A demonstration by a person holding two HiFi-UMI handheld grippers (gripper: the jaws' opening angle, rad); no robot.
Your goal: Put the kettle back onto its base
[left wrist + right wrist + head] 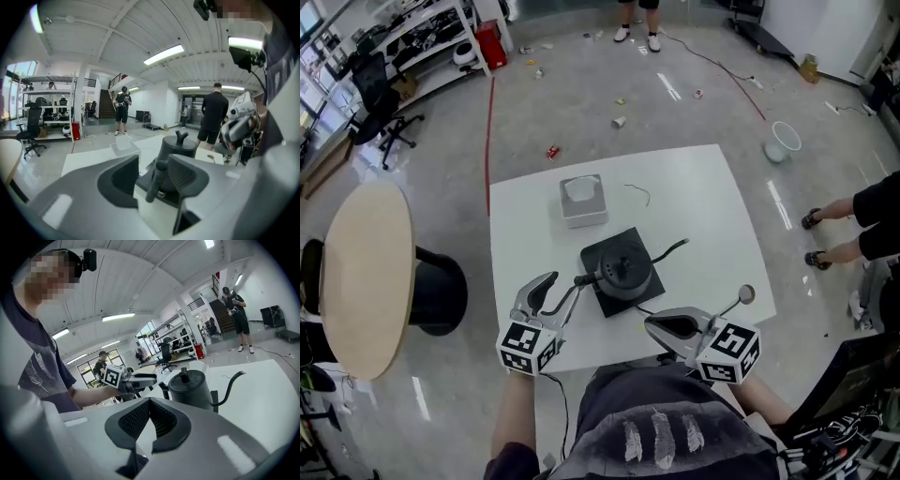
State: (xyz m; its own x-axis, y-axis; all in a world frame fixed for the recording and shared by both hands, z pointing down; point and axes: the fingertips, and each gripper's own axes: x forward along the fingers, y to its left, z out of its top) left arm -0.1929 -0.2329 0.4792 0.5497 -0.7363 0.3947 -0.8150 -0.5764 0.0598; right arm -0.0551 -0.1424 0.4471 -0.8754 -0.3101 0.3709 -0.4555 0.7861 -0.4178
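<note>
Sitting on its base (601,304), the kettle (623,273) has parted left fingers (118,180) astride its handle (155,182); right fingers (134,421) closed.

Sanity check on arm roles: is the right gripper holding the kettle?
No, the right gripper view shows the kettle standing on the table well beyond the right gripper, with nothing between its jaws.

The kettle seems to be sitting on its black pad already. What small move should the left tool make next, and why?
Probably draw the left gripper straight back. The dark grey gooseneck kettle sits on its flat black square base, and the jaws stand apart with the kettle's handle in the gap, not gripped.
</note>
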